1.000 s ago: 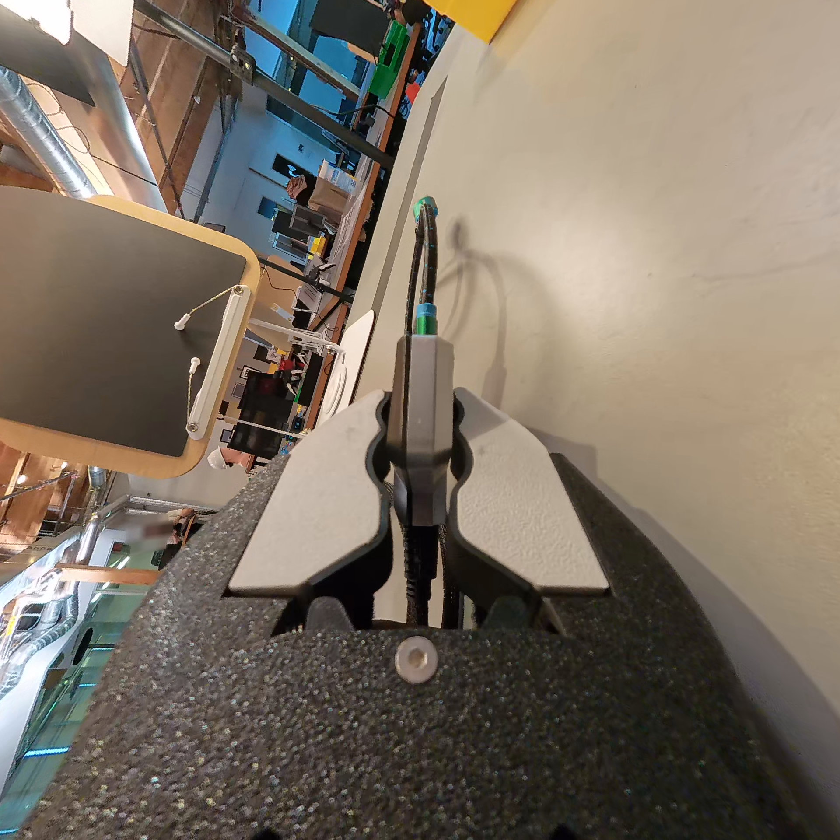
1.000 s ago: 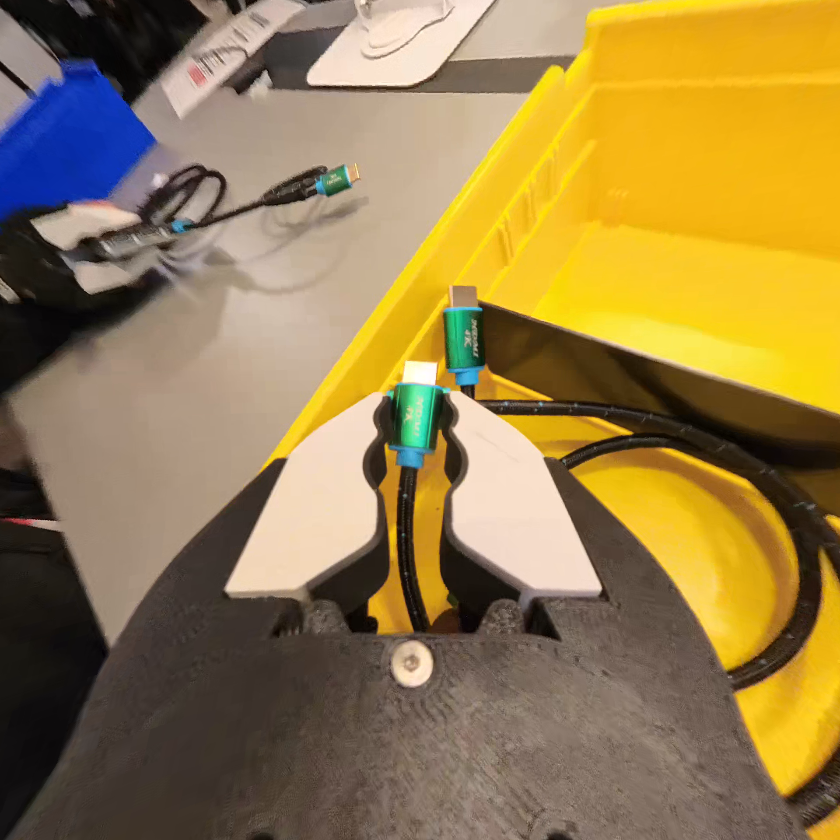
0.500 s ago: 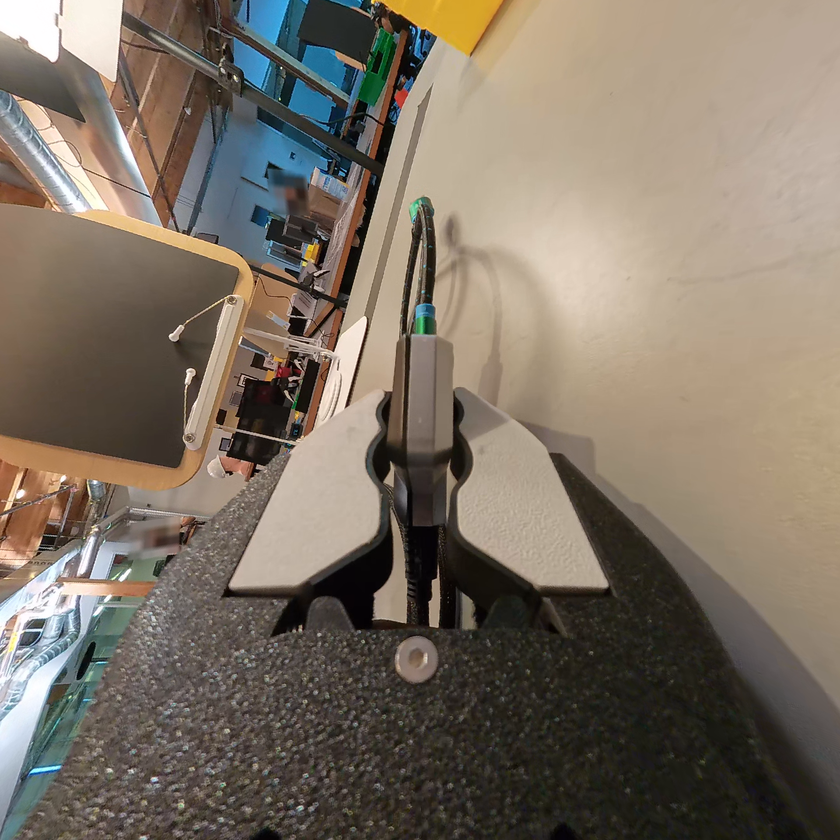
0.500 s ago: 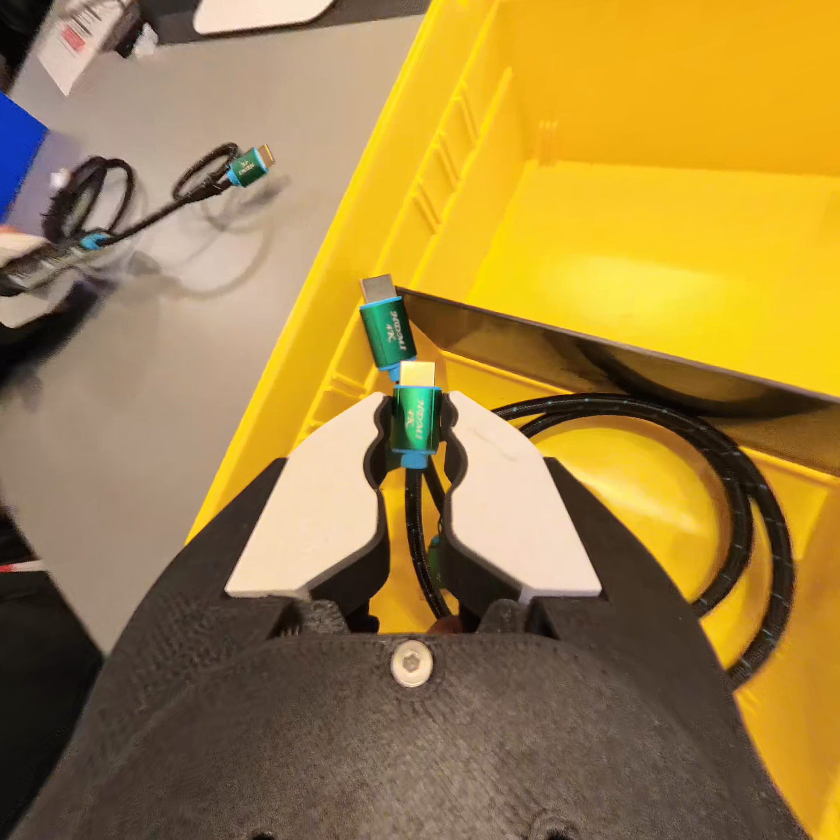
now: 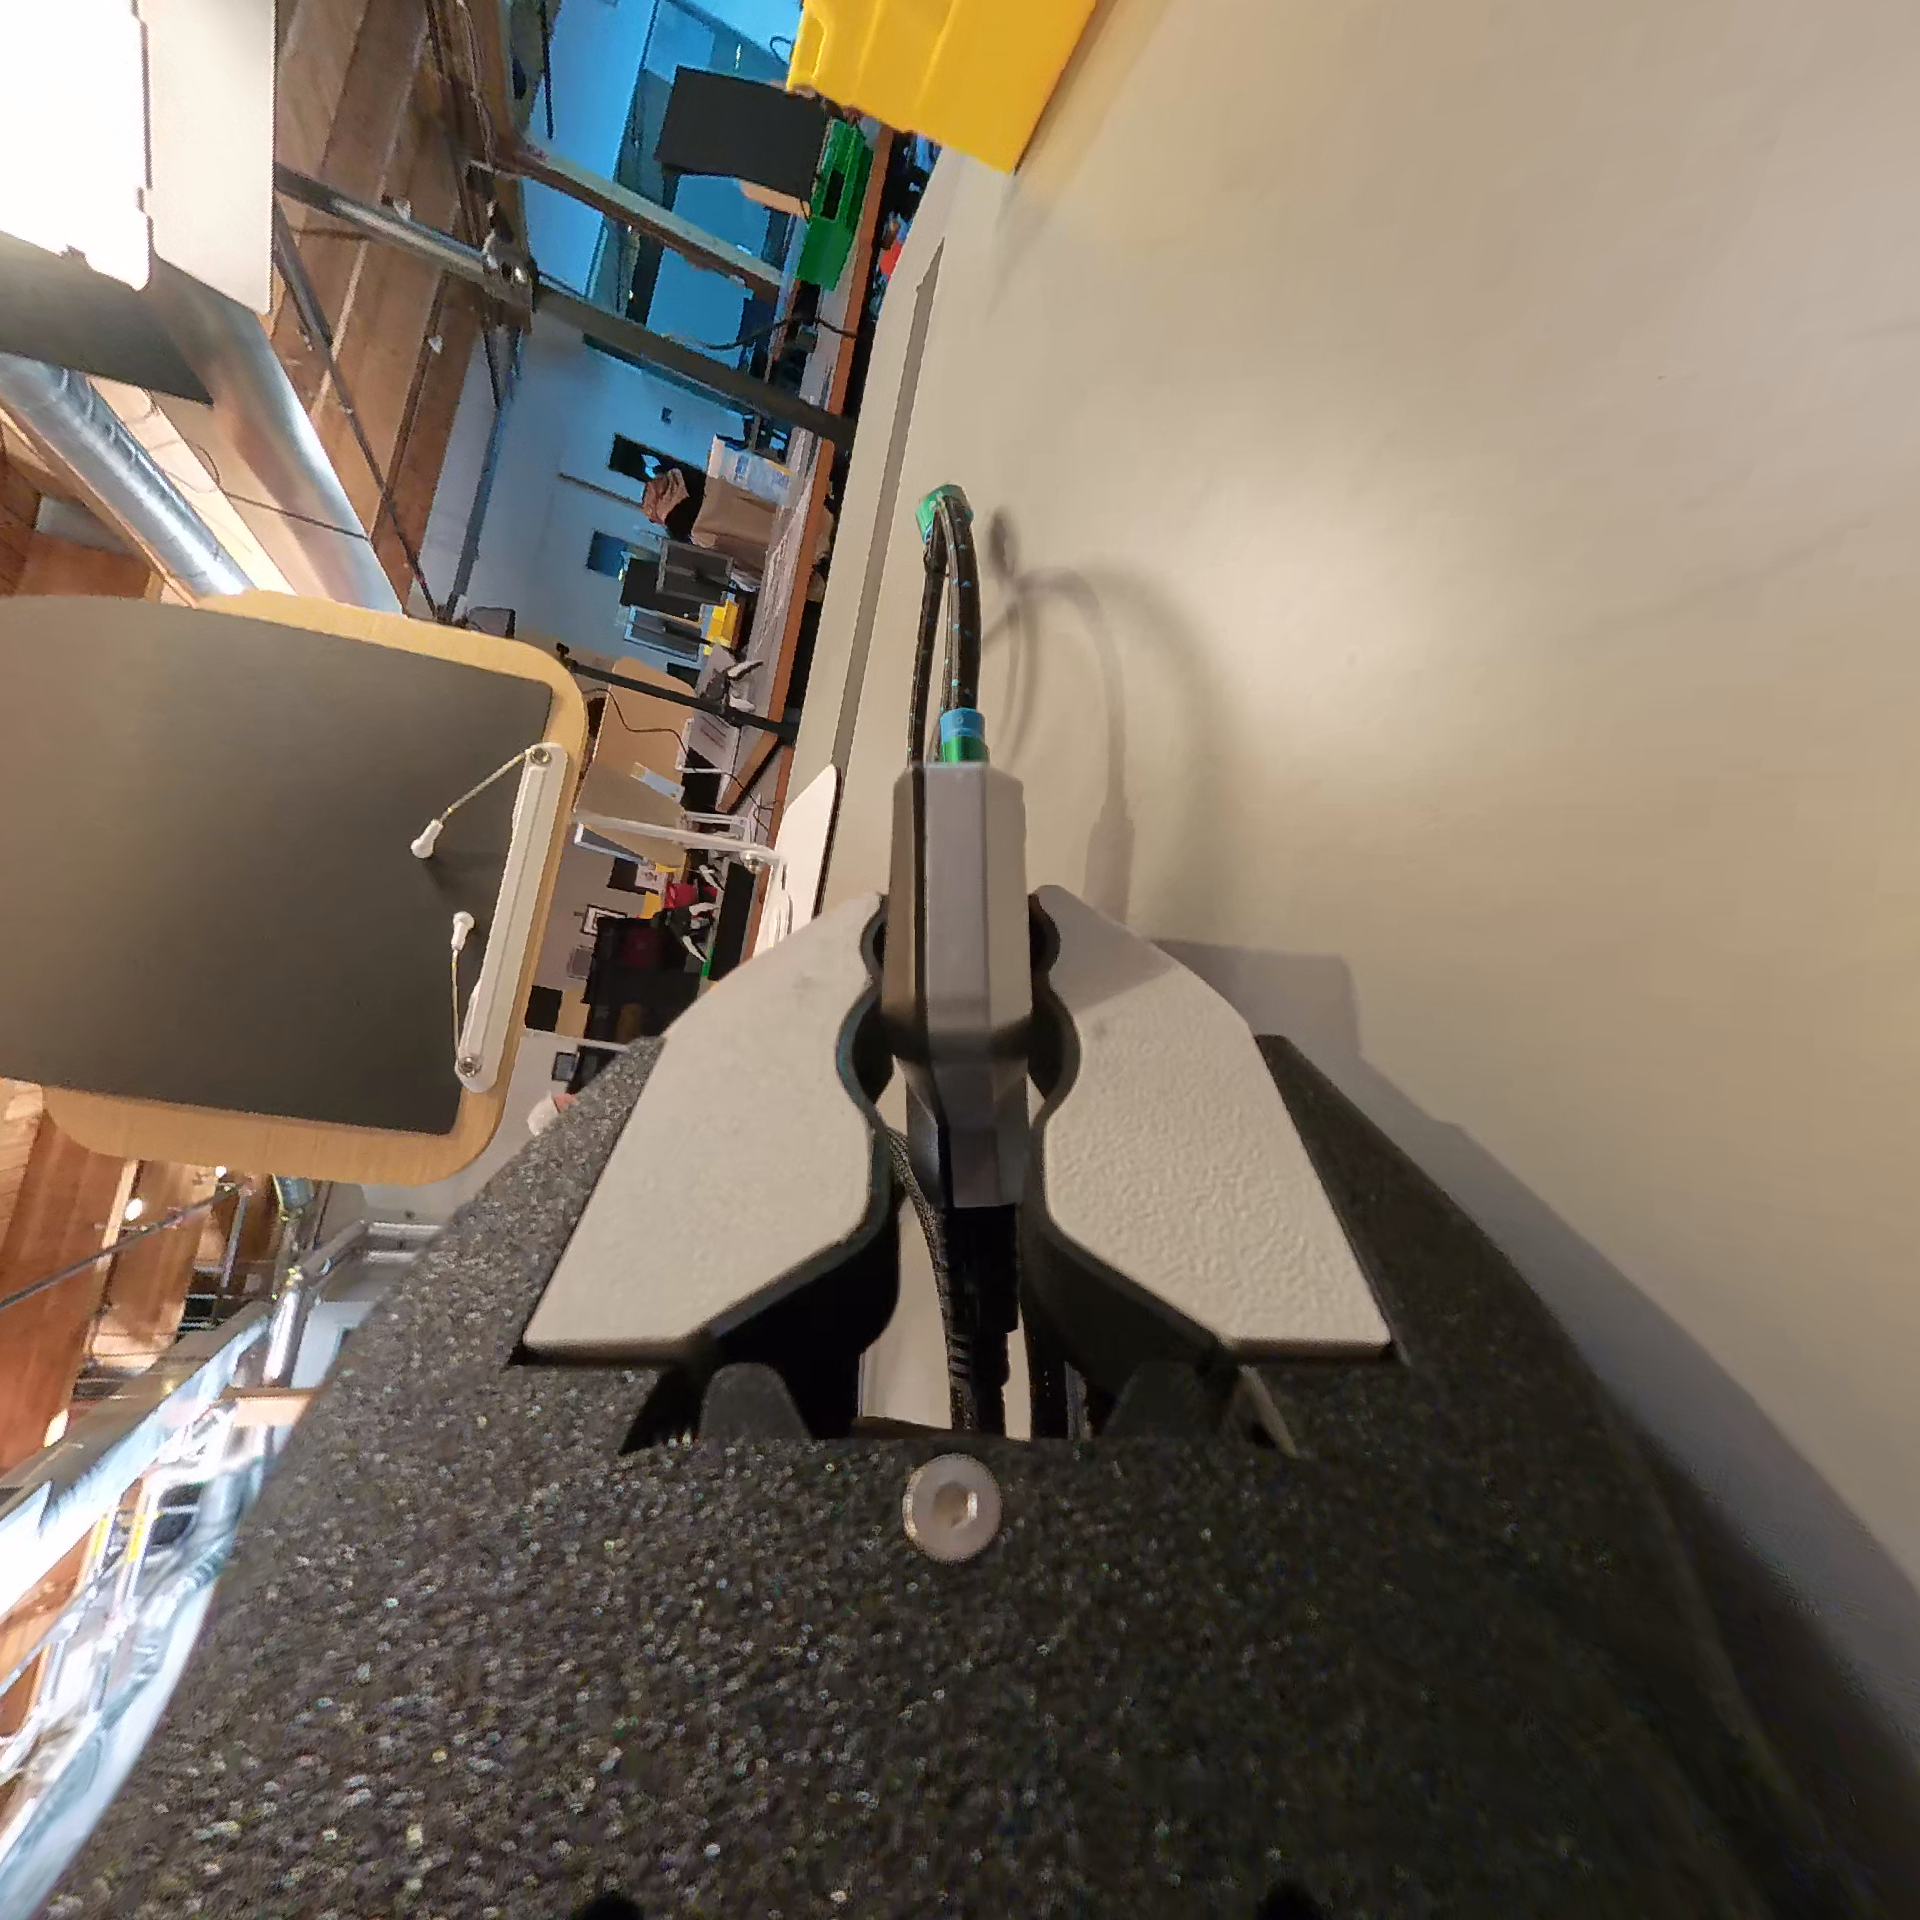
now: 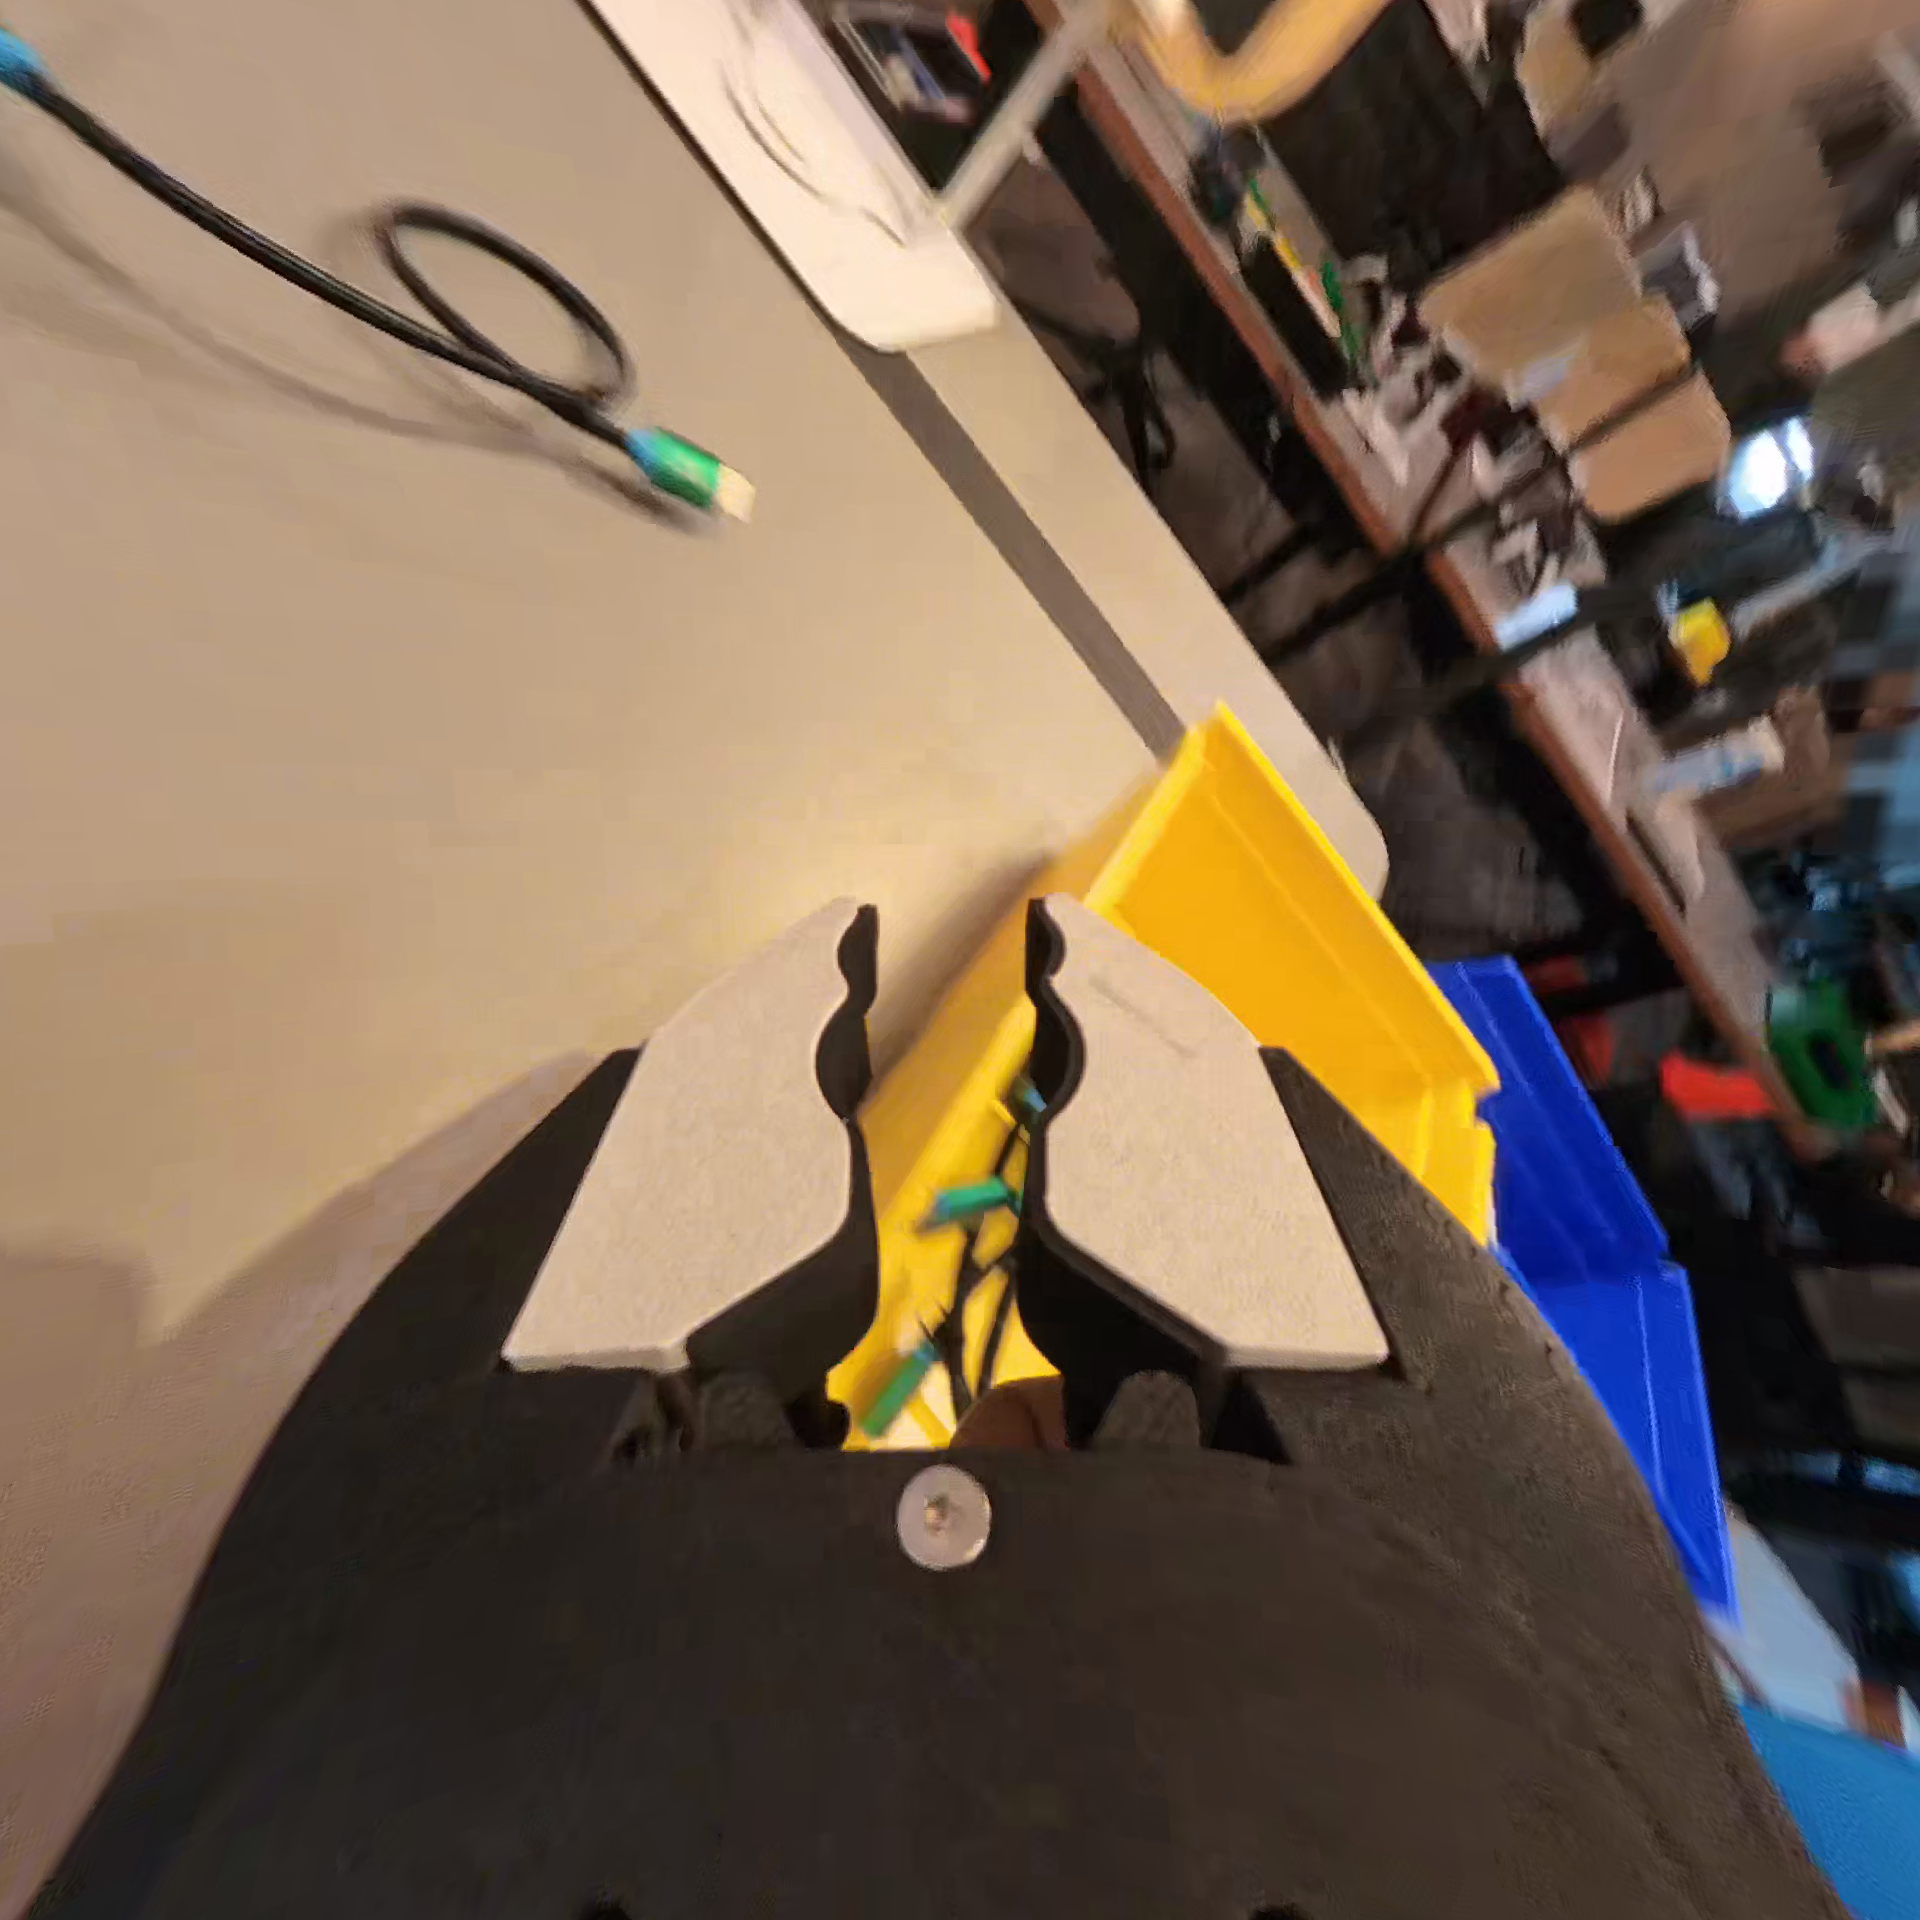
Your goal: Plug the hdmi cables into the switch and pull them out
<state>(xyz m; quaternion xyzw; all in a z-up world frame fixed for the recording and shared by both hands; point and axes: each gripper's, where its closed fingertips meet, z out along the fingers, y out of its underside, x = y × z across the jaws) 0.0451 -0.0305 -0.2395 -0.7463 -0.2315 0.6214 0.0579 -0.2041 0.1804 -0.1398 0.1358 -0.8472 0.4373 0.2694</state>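
My left gripper (image 5: 956,920) is shut on the grey HDMI switch (image 5: 961,852), held edge-on above the beige table (image 5: 1455,520). A green HDMI plug (image 5: 958,740) sits in the switch's far end. Its black cable (image 5: 951,623) arcs away to a second green plug (image 5: 940,509), which also shows loose on the table in the right wrist view (image 6: 681,478). My right gripper (image 6: 951,925) is open and empty over the yellow bin (image 6: 1247,914). Green plugs (image 6: 971,1200) and black cable lie in the bin, seen between the fingers.
A blue bin (image 6: 1558,1195) stands beside the yellow bin at the table's edge. A white pad (image 6: 831,208) lies at the far side of the table. The yellow bin also shows far off in the left wrist view (image 5: 935,73). Shelves and workbenches fill the background. Left tips to right tips: about 35 centimeters.
My right gripper has opened and let go of the green plug, which now lies in the yellow bin. The gripper has swung and tilted away. The left gripper has barely moved.
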